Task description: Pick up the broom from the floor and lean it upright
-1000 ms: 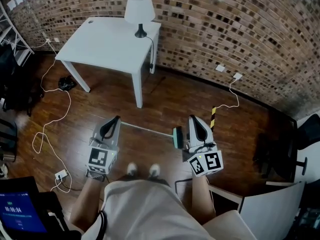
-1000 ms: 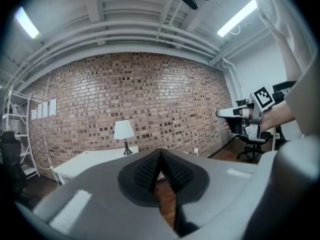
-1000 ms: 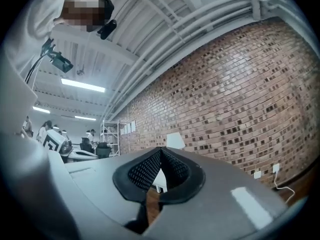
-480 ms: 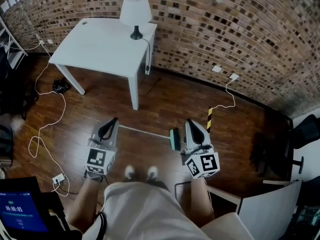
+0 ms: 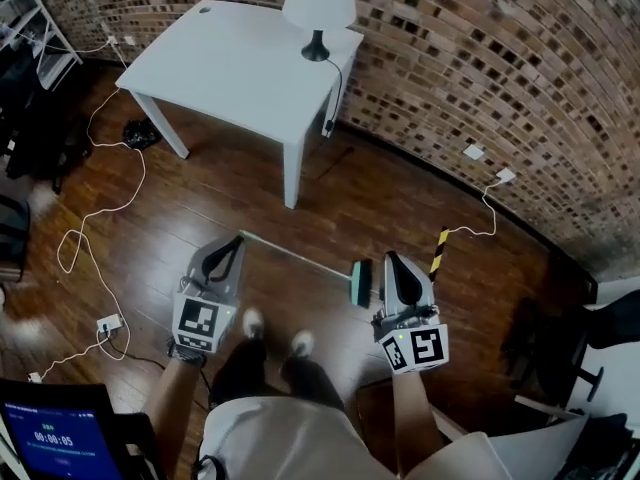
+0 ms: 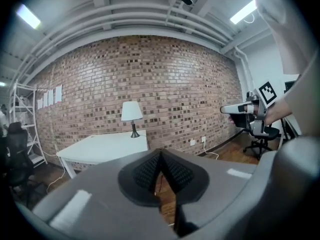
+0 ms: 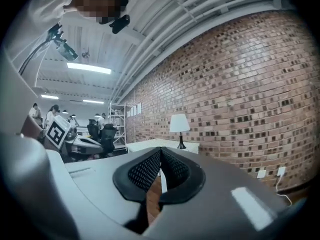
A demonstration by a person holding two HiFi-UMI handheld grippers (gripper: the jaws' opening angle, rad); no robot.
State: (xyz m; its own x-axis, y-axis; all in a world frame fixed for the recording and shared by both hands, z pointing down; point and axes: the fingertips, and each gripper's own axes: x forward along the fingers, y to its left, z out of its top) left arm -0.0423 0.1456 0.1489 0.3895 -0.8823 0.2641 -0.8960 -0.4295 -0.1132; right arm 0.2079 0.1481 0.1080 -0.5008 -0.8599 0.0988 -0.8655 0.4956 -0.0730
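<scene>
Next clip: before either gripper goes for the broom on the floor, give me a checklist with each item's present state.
1. Broom in plain view: ok. The broom lies flat on the floor ahead of the person's feet.
2. Left gripper ready to grasp: not ok. Jaws shut, nothing between them.
3. Right gripper ready to grasp: not ok. Jaws shut, nothing between them.
4. Grippers placed along the broom: ok. In the head view the left is by the handle's end, the right by the brush head.
5. Contact with the broom: cannot tell.
6. Somewhere to lean it: ok. The brick wall is bare to the right of the table.
</scene>
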